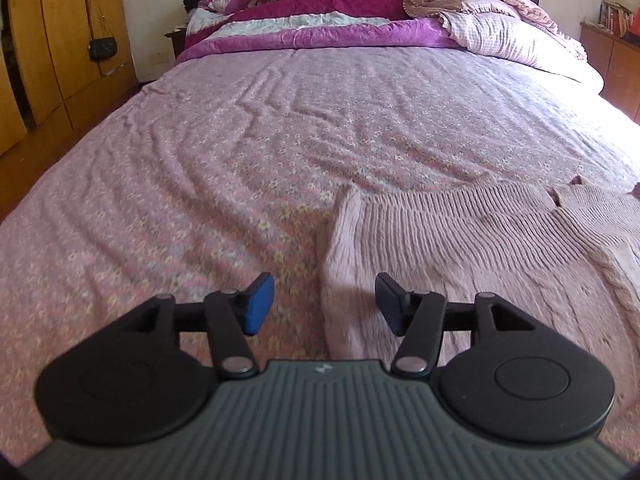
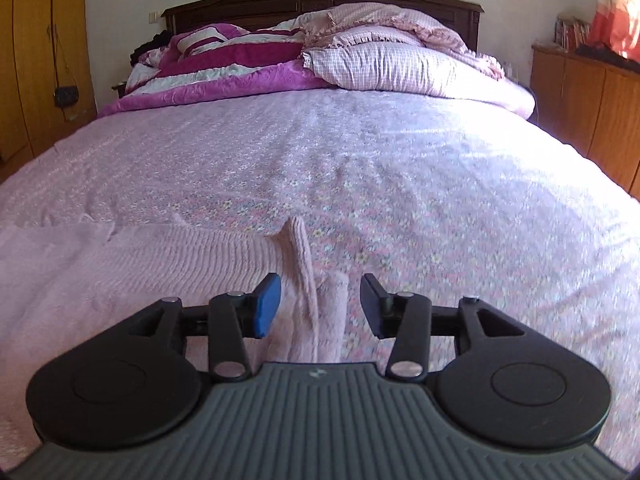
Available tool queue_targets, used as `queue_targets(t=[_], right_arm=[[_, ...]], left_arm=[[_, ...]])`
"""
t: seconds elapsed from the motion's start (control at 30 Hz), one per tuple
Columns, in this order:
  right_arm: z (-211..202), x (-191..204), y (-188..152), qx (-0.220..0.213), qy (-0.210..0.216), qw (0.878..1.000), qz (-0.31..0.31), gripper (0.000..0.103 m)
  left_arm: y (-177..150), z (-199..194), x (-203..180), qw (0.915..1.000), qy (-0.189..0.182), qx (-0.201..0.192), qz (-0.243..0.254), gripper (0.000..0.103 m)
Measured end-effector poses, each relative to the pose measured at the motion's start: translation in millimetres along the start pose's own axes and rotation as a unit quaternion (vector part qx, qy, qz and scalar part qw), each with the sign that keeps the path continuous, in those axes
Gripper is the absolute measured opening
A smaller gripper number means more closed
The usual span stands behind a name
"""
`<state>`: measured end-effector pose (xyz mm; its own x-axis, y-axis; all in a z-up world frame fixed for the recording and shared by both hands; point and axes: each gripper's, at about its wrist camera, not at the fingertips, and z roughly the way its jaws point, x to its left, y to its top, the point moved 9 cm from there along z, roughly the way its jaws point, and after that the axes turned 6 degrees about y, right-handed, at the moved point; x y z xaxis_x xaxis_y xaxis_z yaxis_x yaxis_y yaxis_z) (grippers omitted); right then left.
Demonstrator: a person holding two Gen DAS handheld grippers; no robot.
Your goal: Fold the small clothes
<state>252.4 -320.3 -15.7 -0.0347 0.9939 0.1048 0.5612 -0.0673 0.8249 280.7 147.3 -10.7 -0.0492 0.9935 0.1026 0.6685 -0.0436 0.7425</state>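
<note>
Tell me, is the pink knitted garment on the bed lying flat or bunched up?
Mostly flat: the pink knitted garment is spread on the floral sheet, though its right edge stands up in a ridge.

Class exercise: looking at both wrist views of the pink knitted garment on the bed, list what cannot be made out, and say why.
- Pink knitted garment: its right part runs off the left wrist view's edge, its left part off the right wrist view's; whole shape unknown.
- Its near hem: hidden by the left gripper and right gripper bodies.
- Books on the wooden cabinet: too small to read.

Right tool (image 2: pixel 320 306) parted over pink knit (image 2: pixel 120 272), bedsheet (image 2: pixel 400 168).
</note>
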Motion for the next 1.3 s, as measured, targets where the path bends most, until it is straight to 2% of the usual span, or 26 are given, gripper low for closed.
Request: queue_targets(t=[0.2,0.37,0.6,0.8,0.87,1.07,1.17,1.3], right_arm=[[-27.0,6.2,-25.3,0.003,0.028,0.999,0.044,0.054],[-47.8,12.8,-41.4,-0.002,0.035,0.998,0.055,0.073],[-70.2,17.7,-61.5,-0.001,0.057,0.994,0.096,0.078],[-82.6,23.0,-73.7,-0.001,0.061,0.993,0.099,0.083],[-84.8,20.3,-75.1,-0.008,0.07,0.99,0.122,0.09],[-82.7,12.0,-84.5,-0.008,0.096,0.978,0.187,0.097],[-75.4,6.2,-97.3,0.008,0.104,0.968,0.227,0.1],[-74.9,5.2,-105.6,-0.027,0.129,0.961,0.244,0.103]], left_arm=[[-14.0,-27.4,-2.6,1.0,0.004,0.004,0.006,0.058],[-29.2,-48.6,-9.7,0.9997,-0.014,0.019,0.008,0.058],[-57.2,-73.1,-25.2,0.9987,-0.022,0.041,0.02,0.058],[-73.8,-86.1,-30.1,0.9986,-0.004,0.05,0.018,0.058],[-79.8,-88.3,-31.9,0.9982,-0.008,0.06,0.007,0.058],[-91.1,-92.6,-34.7,0.9968,-0.009,0.077,-0.019,0.058],[-93.7,-92.5,-36.1,0.9961,-0.009,0.082,-0.03,0.058],[-97.6,-93.5,-40.4,0.9956,-0.01,0.087,-0.033,0.058]])
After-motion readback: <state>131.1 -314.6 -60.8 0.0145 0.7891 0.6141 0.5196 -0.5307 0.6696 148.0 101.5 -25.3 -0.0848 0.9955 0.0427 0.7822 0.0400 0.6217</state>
